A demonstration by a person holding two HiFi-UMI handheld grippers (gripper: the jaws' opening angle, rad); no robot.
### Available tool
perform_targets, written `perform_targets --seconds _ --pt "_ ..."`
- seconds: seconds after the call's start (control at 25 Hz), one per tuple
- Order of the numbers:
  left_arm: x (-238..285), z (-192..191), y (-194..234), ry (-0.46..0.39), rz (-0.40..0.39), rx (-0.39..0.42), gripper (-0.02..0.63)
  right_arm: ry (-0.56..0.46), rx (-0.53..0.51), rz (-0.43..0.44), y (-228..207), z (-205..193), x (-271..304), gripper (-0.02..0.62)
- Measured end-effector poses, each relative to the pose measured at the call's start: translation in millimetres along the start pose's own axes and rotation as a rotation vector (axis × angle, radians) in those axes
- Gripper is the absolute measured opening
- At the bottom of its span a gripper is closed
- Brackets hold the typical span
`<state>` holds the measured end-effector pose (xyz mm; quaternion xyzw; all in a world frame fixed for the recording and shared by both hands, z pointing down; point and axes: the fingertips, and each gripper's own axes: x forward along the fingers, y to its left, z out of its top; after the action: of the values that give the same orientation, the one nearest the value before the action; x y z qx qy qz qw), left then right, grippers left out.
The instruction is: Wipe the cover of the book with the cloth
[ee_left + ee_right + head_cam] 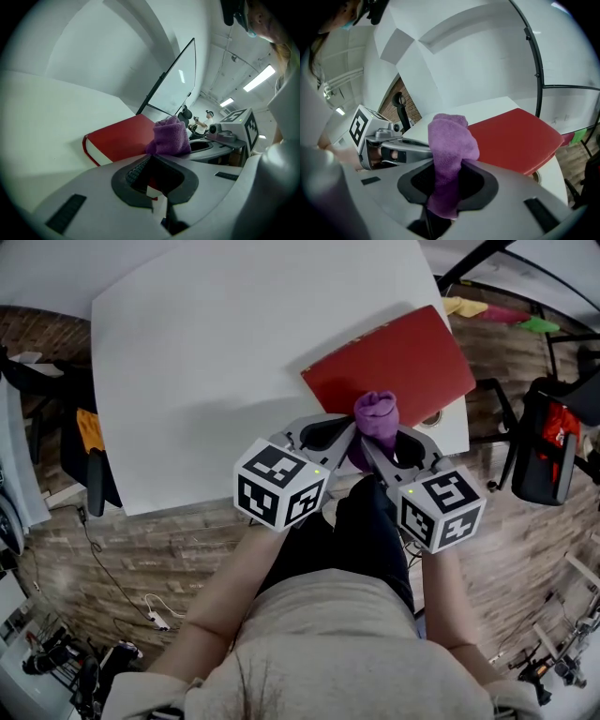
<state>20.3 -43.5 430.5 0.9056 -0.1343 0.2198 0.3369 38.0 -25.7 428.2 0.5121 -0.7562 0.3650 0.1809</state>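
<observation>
**benchrat:** ok, what's the weak spot here? Closest in, the right gripper (pixel 450 164) has its jaws pinched on the purple cloth (pixel 450 138). It's a bunched wad, most of it sticking up past the tips, with a tail hanging down behind.

**mopsy:** The wad is what bugs me. Only a narrow bit is clamped, so I'd guess that dragging it hard across the cover could tug it loose. Or it just rolls instead of wiping.

**benchrat:** And the left gripper (pixel 152 157)? Its jaws look pressed together with nothing between them, tips right beside the cloth. Can't tell if they touch it.

**mopsy:** So nothing is bracing the book. The two grippers are also crowded nose to nose, so a sideways stroke could knock one into the other.

**benchrat:** The red book (pixel 394 367) lies flat and closed just past the tips, at the near right corner of the white table (pixel 206 362), set at an angle.

**mopsy:** That's my main worry. It's close to the edge and unpinned, and it looks like a smooth cover on a smooth top. A push could skate it around, or off the side. I'd park the left one on it first.
</observation>
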Motion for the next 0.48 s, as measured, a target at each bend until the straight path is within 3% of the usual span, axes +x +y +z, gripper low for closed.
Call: perform_targets --seconds 0.48 --pt "24.8 17.0 -8.7 -0.035 0.080 -0.035 0.020 0.032 -0.016 0.094 -30.5 10.6 -6.5 0.115"
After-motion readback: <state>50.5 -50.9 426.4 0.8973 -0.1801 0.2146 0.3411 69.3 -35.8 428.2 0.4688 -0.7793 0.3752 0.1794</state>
